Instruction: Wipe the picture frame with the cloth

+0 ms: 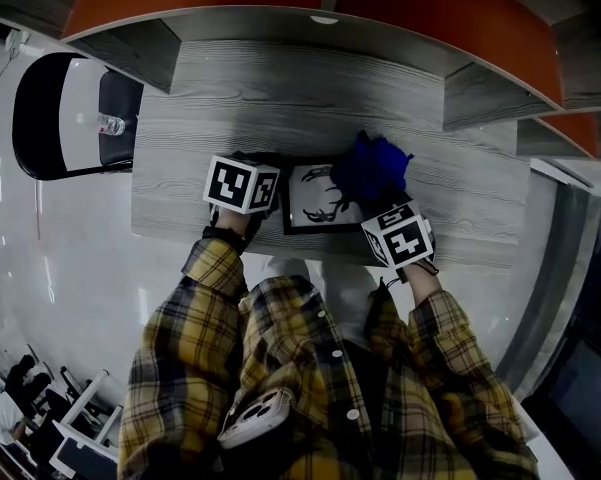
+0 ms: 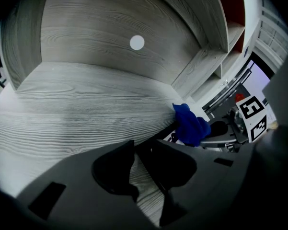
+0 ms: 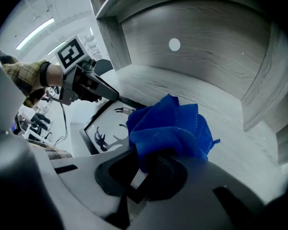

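A black picture frame point(image 1: 315, 203) with a dark antler print lies flat near the front edge of the grey wooden desk point(image 1: 280, 98). My left gripper point(image 1: 270, 208) is shut on its left edge; the frame's black edge point(image 2: 165, 131) runs between the jaws of the left gripper point(image 2: 144, 157). My right gripper point(image 1: 378, 210) is shut on a bunched blue cloth point(image 1: 370, 166). It holds the cloth over the frame's right side. In the right gripper view the cloth point(image 3: 172, 128) bulges out of the right gripper point(image 3: 139, 171) above the frame point(image 3: 103, 128), with the left gripper point(image 3: 112, 95) at the frame's far edge.
Grey shelf walls close in the desk at the back and both sides, with orange panels above. A black chair point(image 1: 50, 118) and a water bottle point(image 1: 110, 125) are off the desk's left end. The frame lies close to the desk's front edge.
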`<state>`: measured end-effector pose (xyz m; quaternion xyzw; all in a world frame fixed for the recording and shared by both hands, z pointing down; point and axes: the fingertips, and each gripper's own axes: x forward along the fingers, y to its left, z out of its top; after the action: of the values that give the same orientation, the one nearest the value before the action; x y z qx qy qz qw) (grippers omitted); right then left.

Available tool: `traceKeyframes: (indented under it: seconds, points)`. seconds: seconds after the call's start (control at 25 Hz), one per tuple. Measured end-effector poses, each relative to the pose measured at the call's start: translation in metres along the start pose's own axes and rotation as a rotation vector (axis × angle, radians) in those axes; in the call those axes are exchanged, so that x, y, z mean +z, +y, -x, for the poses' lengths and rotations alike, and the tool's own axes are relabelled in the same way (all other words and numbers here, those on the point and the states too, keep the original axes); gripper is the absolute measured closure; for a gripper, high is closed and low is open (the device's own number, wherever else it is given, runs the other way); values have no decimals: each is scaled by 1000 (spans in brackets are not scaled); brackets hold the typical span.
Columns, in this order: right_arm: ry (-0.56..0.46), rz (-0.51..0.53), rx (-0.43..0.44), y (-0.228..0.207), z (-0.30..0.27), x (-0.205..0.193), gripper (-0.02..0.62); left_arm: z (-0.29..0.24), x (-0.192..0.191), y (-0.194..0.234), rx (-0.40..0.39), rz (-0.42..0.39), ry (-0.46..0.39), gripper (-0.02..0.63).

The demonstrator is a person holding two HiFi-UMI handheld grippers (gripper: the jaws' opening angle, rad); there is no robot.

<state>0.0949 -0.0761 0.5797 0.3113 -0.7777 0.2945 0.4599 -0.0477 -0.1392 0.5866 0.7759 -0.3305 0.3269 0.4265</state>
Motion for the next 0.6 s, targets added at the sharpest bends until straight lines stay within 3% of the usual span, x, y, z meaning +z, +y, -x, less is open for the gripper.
traceKeyframes:
  seconds: [0.6]
  points:
    - [77, -25, 114, 42, 26, -59, 554, -1, 1, 0, 6, 6, -5, 485]
